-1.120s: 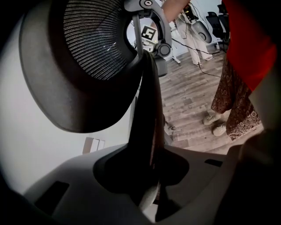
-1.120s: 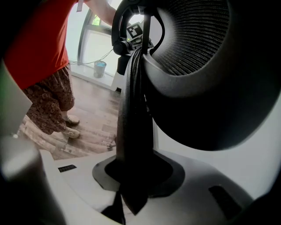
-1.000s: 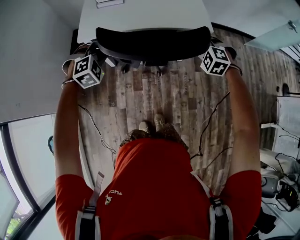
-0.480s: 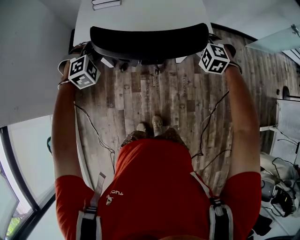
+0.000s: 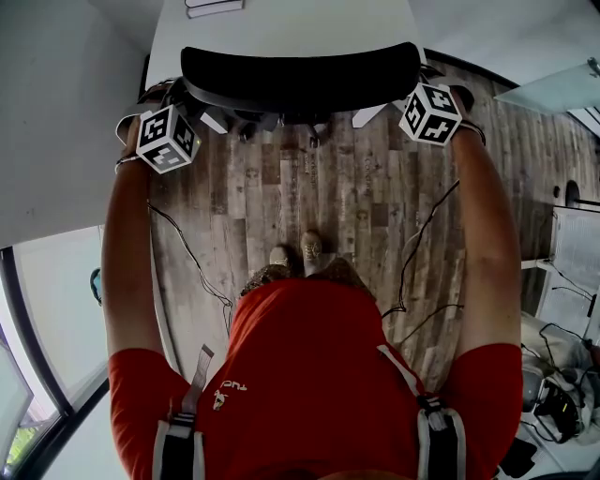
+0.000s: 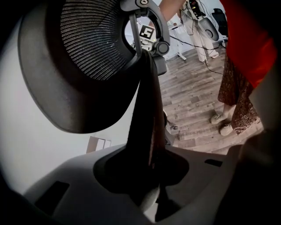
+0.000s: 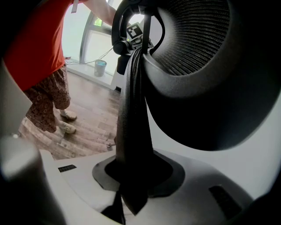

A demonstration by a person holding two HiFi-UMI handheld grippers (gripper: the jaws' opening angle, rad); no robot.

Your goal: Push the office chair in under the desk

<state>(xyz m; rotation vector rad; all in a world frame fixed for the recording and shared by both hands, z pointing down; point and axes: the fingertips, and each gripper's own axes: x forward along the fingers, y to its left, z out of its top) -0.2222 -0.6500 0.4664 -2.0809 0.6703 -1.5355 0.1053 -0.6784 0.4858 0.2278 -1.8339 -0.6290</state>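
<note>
The black office chair's backrest (image 5: 300, 80) shows from above against the front edge of the white desk (image 5: 281, 28). My left gripper (image 5: 190, 101) is shut on the backrest's left end and my right gripper (image 5: 412, 91) on its right end. In the left gripper view the dark edge of the backrest (image 6: 147, 110) runs up between the jaws of the left gripper (image 6: 148, 145), with the mesh (image 6: 94, 39) above. The right gripper view mirrors this: the backrest edge (image 7: 134, 110) sits in the right gripper (image 7: 134, 145). The seat and the wheels are hidden.
The floor (image 5: 319, 206) is of wood planks with cables (image 5: 412, 253) trailing across it. The person's feet (image 5: 300, 253) stand behind the chair. A white wall (image 5: 56, 112) and a window are at left, equipment (image 5: 562, 384) at right. A flat object (image 5: 214, 7) lies on the desk.
Both grippers and the chair's backrest have shifted a little toward the desk, mostly in the first half second. The grips have not changed.
</note>
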